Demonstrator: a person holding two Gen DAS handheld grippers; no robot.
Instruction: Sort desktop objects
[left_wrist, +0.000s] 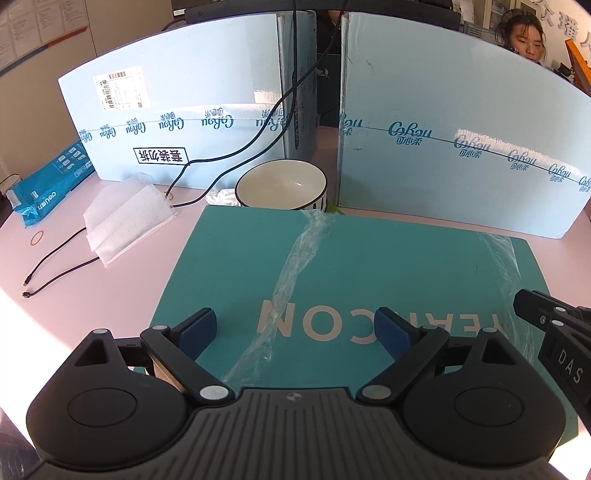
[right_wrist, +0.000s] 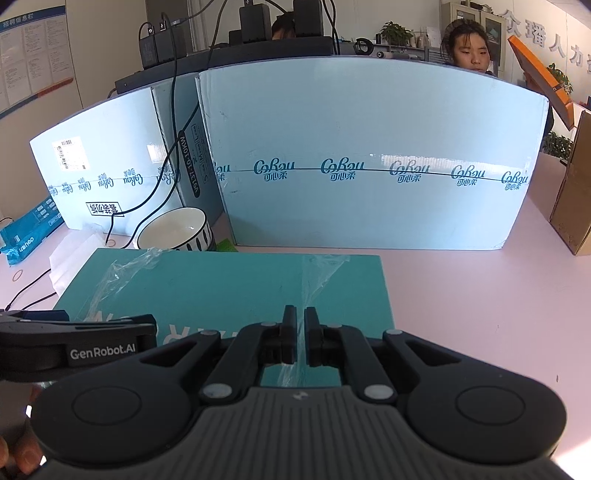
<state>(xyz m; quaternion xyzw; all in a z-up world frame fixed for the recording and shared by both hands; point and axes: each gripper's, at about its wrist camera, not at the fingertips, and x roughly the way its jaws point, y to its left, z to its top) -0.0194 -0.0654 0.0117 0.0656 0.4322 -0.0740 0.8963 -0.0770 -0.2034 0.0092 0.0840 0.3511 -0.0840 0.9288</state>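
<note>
**Left wrist view: jaws wide over the teal box, right gripper pinching its wrap**

Left wrist view showed the left gripper (left_wrist: 297, 325) with its jaws spread wide over the near half of the teal box (left_wrist: 240, 266), nothing between the blue pads (left_wrist: 199, 328). The box lay flat on the pink desk (left_wrist: 74, 288), its pale lettering upside down to the camera. A twisted strip of clear wrap (left_wrist: 291, 266) ran across the lid from the far edge towards the gripper, and a second strip (left_wrist: 506, 258) lay near the right edge. The right gripper (left_wrist: 532, 310) entered at the right edge of that frame.

From the right wrist view, the right gripper (right_wrist: 300, 336) stood nearly closed, its narrow gap set on a strip of wrap (right_wrist: 310, 288) at the box's (right_wrist: 221, 288) near right corner (whether the pads truly gripped the film was hard to tell). The left gripper (right_wrist: 110, 328) sat just beside it on the left.

Behind the box stood a white bowl (left_wrist: 281, 184) with a dark rim, touching or nearly touching the box's far edge. Two pale blue cartons (left_wrist: 184, 122) formed a wall at the back, with a gap between them. Left of the box lay a folded white foam pouch (left_wrist: 125, 218), a thin black cable (left_wrist: 62, 273), a rubber band (left_wrist: 37, 238) and a blue packet (left_wrist: 51, 181). A person sat beyond the cartons.
</note>
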